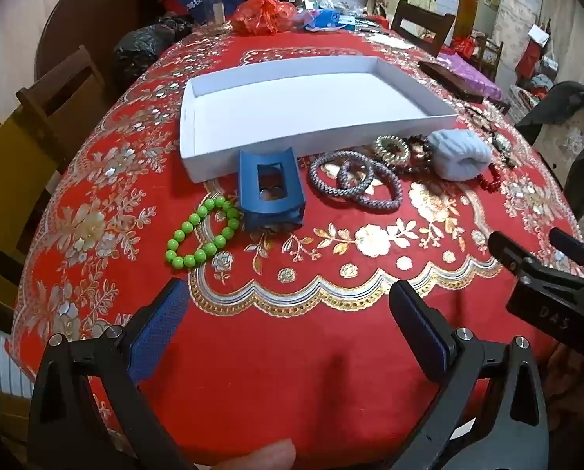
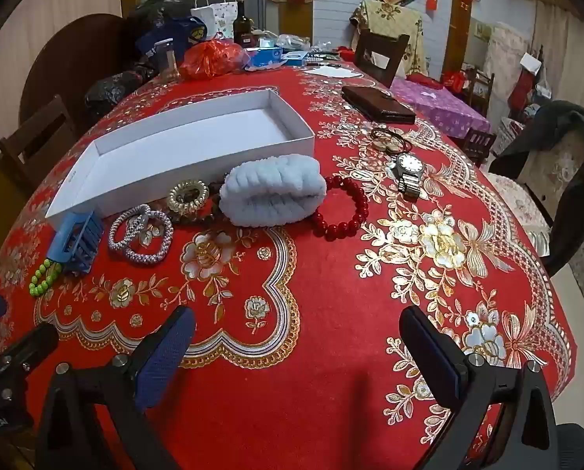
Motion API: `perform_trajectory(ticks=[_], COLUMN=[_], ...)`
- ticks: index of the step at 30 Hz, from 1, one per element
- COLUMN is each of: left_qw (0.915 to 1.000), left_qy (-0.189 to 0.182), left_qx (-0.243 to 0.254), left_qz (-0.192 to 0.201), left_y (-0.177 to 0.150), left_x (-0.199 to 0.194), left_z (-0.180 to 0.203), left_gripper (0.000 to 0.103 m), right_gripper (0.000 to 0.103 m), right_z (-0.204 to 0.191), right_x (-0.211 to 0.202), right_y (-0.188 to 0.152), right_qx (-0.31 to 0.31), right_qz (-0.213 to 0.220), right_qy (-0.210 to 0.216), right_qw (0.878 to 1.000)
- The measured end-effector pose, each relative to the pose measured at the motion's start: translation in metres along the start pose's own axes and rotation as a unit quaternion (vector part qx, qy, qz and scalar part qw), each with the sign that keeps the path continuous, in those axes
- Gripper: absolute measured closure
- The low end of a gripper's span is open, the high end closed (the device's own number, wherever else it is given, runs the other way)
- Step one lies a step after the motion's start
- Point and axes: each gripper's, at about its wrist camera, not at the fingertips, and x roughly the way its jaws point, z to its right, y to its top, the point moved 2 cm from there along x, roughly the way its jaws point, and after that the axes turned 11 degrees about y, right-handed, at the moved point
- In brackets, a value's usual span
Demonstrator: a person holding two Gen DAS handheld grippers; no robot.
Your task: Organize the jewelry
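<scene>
Both the left gripper (image 1: 288,317) and right gripper (image 2: 297,346) gape wide, empty; lift the green bead bracelet (image 1: 201,231), nearest the shallow white cardboard box (image 1: 197,164), gently by its rim

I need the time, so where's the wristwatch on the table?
In the right wrist view the wristwatch lies on the red tablecloth, right of the red bead bracelet and nearer than the brown wallet.

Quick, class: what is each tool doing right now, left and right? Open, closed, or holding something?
Left tool: open, holding nothing, above the red tablecloth.
Right tool: open, holding nothing.
</scene>
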Motion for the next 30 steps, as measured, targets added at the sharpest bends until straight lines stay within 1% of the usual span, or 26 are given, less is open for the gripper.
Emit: perform_trajectory(ticks=[3, 4, 6, 7, 8, 10, 11, 12, 30], left_qw=[1.0000, 0.9998, 0.9997, 0.9999, 0.9999, 0.9999, 1.0000, 0.9999, 0.9998], left_qy=[-0.008, -0.018, -0.019, -0.011, -0.013, -0.004, -0.002, 0.005, 0.008], left_qx=[-0.005, -0.007, -0.008, -0.004, -0.006, -0.001, 0.000, 0.007, 0.008], left_qz=[0.004, -0.011, -0.008, -0.006, -0.003, -0.011, -0.009, -0.013, -0.018], left_y=[0.000, 0.000, -0.001, -0.004, -0.007, -0.006, -0.009, -0.005, -0.009], left_x=[-0.003, 0.006, 0.007, 0.008, 0.008, 0.008, 0.007, 0.006, 0.005], left_z=[-0.001, -0.004, -0.006, -0.005, -0.006, -0.002, -0.002, 0.005, 0.007], left_gripper=[0.001, 0.001, 0.001, 0.001, 0.001, 0.001, 0.001, 0.001, 0.001], right_gripper=[0.000, 0.000, 0.000, 0.000, 0.000, 0.000, 0.000, 0.000, 0.000], right_z=[0.000, 0.000, 0.001, 0.000, 0.000, 0.000, 0.000, -0.001, 0.002], right_x=[0.000, 0.000, -0.001, 0.001, 0.002, 0.002, 0.002, 0.002, 0.001], right_y=[0.001, 0.001, 0.001, -0.001, -0.001, 0.000, -0.001, -0.002, 0.001], right_qx=[0.000, -0.001, 0.000, -0.001, -0.001, 0.001, 0.000, 0.000, 0.004], right_qz=[-0.002, -0.002, -0.002, -0.002, -0.002, -0.003, -0.003, -0.003, -0.003], right_qy=[0.001, 0.000, 0.001, 0.000, 0.000, 0.001, 0.001, 0.001, 0.003], right_qw=[1.000, 1.000, 1.000, 1.000, 1.000, 1.000, 1.000, 1.000, 1.000])
